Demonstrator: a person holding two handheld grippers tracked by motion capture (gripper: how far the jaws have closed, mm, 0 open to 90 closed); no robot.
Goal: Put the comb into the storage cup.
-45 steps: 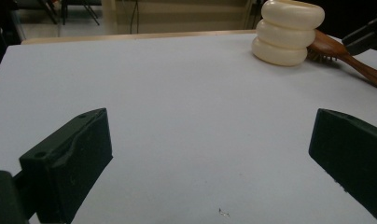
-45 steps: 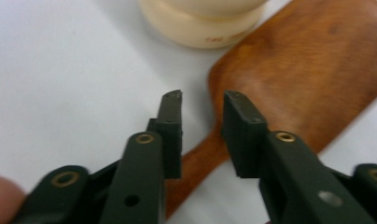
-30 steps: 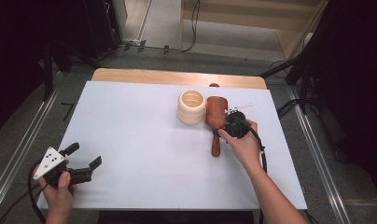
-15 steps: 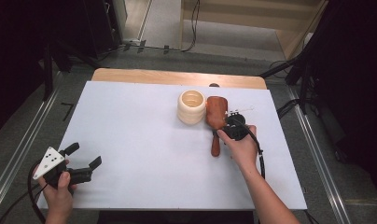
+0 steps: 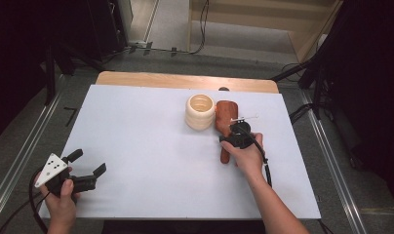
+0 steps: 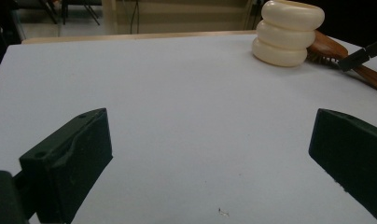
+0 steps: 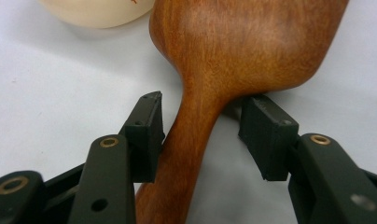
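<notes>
Right gripper [image 5: 232,135]: held over the neck of the wooden hairbrush [image 5: 226,119]; jaws apart but have just been closing, with the brush handle between them. In the right gripper view the left pad [image 7: 146,135] sits at or just beside the handle's edge, while the right pad [image 7: 266,135] is off the wood, with a strip of table showing between.
Grip point: where the handle widens into the head, likely chosen because the narrow neck fits between the jaws and the flare keeps the brush from slipping through.
Hairbrush [image 7: 242,46]: lies flat on the white table [image 5: 151,141], right of centre, smooth wooden back up, head toward the far edge and handle toward the near edge.
Cream holder [image 5: 200,111]: a ribbed, open-topped pot standing upright just left of the brush head, close to it or touching; I cannot tell which.
Left gripper [image 5: 88,165]: at the near-left corner, well apart from both things, jaws wide with nothing but bare table between them; it looks parked to stay clear of the work.
Step in hand: taking hold of the brush; not yet clamped.
Probable aim: the pot's open mouth right beside the brush suggests the brush is meant to go into it.
Risk: an uneven pinch could turn the handle on the smooth surface and nudge the head into the pot.
</notes>
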